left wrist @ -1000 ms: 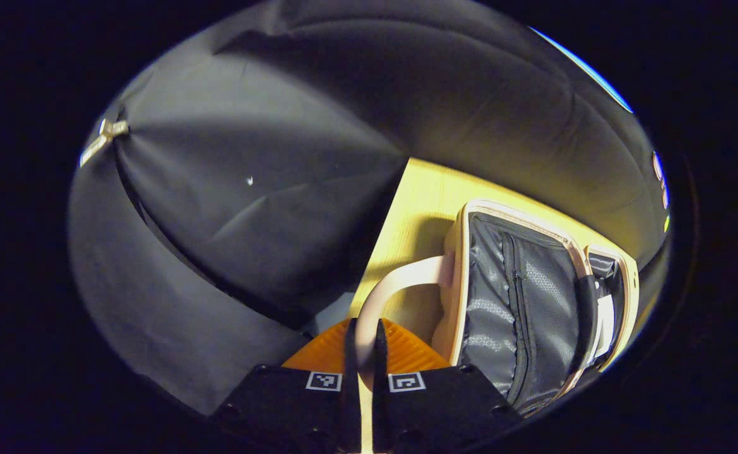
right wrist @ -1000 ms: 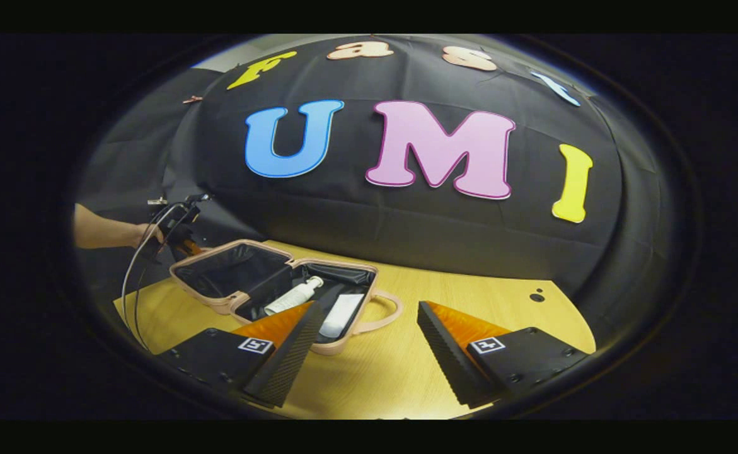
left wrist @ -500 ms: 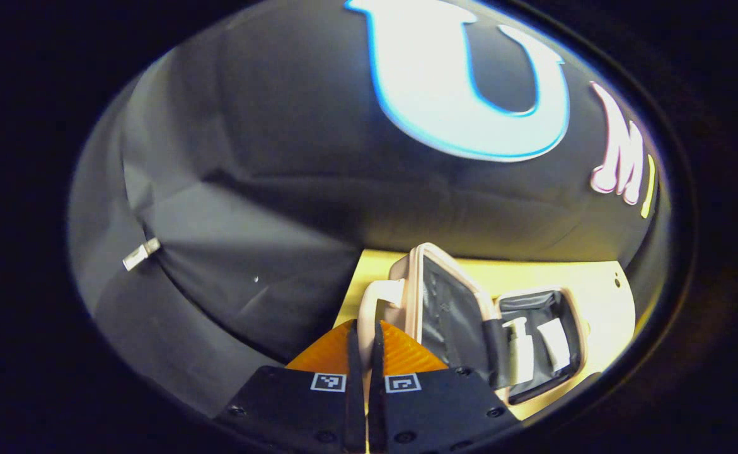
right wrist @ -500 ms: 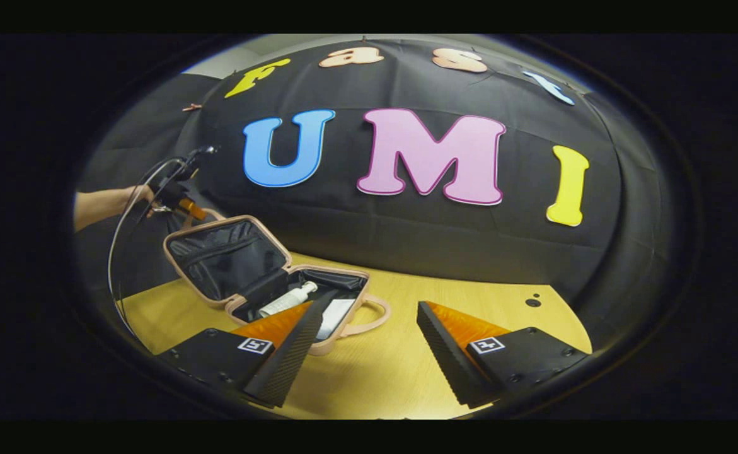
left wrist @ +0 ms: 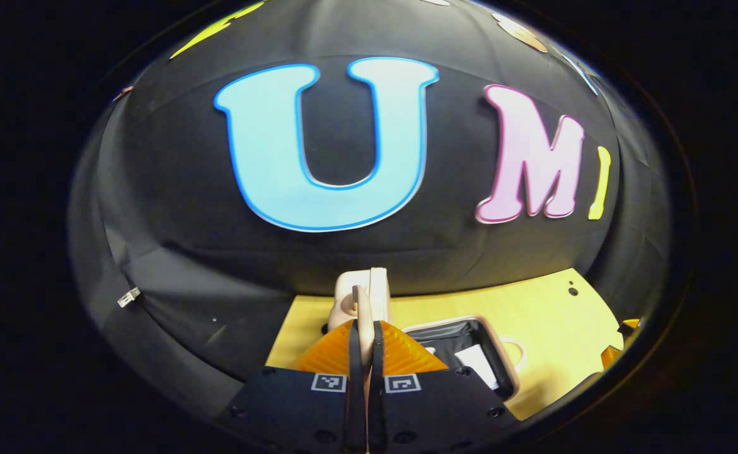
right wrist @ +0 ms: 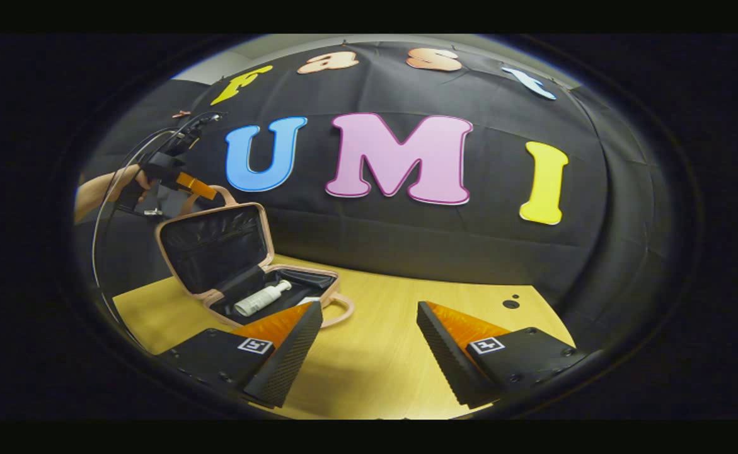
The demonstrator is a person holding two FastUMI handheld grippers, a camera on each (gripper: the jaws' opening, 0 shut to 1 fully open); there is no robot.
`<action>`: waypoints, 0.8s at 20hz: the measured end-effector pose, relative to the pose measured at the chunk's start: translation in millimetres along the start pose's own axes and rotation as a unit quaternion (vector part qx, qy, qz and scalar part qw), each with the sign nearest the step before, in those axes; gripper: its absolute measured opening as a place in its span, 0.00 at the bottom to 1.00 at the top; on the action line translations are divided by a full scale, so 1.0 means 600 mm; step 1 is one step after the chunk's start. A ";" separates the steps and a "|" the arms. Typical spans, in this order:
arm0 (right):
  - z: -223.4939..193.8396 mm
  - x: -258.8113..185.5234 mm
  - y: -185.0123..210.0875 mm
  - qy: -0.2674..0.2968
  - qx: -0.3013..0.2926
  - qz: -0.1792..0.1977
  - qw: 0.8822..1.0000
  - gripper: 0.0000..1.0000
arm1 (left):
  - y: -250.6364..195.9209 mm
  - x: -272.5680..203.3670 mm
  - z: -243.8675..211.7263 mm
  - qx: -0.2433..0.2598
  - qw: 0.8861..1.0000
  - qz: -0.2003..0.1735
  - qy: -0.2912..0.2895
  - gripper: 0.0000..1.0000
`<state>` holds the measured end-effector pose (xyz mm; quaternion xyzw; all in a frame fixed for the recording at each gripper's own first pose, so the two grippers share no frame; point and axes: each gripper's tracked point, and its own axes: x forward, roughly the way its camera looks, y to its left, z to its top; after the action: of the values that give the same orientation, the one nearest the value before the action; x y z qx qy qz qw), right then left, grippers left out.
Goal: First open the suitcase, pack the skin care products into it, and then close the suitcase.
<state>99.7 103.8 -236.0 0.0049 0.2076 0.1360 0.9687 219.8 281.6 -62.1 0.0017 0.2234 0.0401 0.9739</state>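
**Lid swings up toward closing**

Suitcase (right wrist: 242, 265) sits on the pale wooden table (right wrist: 375, 353), toward its left end in the right gripper view, and its lid (right wrist: 214, 243) now stands near upright; a second ago it lay almost flat open, and half a second ago it was only part raised. The left gripper (left wrist: 363, 343) has its fingers pinched narrow on the lid's handle (left wrist: 361, 299), so it is the one carrying the lid over. Packing looks done and the closing step is under way.

Inside the lower half lie a white pump bottle (right wrist: 260, 299) and a flat white tube (left wrist: 477, 364); both rest low enough that the lid should clear them. The shell is a smooth, rigid pinkish-beige with rounded corners, the lining a dark, slightly glossy fabric with a zip line across the lid. A second loop handle (right wrist: 338, 310) juts from the base toward the table's middle.

The right gripper (right wrist: 369, 353) hovers over bare table near the case, its ribbed orange-and-black fingers spread wide and holding nothing.
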 end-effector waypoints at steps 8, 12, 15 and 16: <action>-0.013 -0.011 -0.079 0.000 -0.021 -0.006 1.000 0.96 | -0.211 0.018 -0.018 -0.054 0.996 -0.060 -0.031 0.08; -0.040 -0.004 -0.110 0.014 0.005 -0.017 1.000 0.97 | -0.324 0.059 -0.070 -0.076 0.993 -0.090 -0.026 0.07; -0.052 0.005 -0.132 0.018 0.010 -0.028 0.999 0.97 | -0.398 0.102 -0.130 -0.072 0.992 -0.099 -0.017 0.07; -0.056 0.008 -0.139 0.019 0.011 -0.031 0.999 0.97 | -0.419 0.113 -0.151 -0.076 0.992 -0.102 -0.011 0.07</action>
<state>112.1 23.1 -274.3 0.0064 0.2273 0.1033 0.9683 260.3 35.3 -178.6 -0.0948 0.2076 -0.0421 0.9727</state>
